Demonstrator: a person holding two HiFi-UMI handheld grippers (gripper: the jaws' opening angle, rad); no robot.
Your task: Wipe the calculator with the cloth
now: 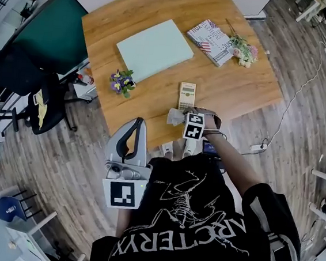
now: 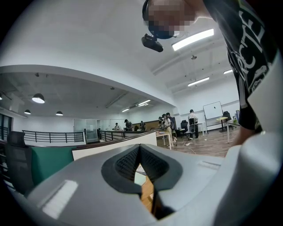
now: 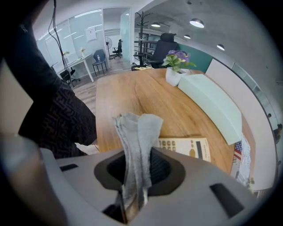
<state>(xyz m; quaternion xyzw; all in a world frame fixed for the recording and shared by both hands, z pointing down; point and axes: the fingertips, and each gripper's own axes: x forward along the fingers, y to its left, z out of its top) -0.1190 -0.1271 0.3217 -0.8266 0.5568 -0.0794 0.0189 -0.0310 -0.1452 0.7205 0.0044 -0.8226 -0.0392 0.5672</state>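
Bare tabletop (image 1: 155, 97) around calculator (image 1: 187, 96), flowerpot (image 1: 121, 83) left, green box (image 1: 154, 48) beyond

— Spotting a pale grey cloth (image 3: 136, 130). Also noticing a cream calculator (image 3: 183, 148) wearing a dark strip and a yellow dot.

— Looking at the table (image 1: 237, 85), glowing warm brown with streaky wood lines. Seeing a mint green box (image 1: 155, 48) too.

— Liking the purple flowers (image 1: 120, 83) with green leaves. Finding red and white stripes on the magazine (image 1: 212, 40).

— Catching black and white squares on the right gripper (image 3: 137, 167).
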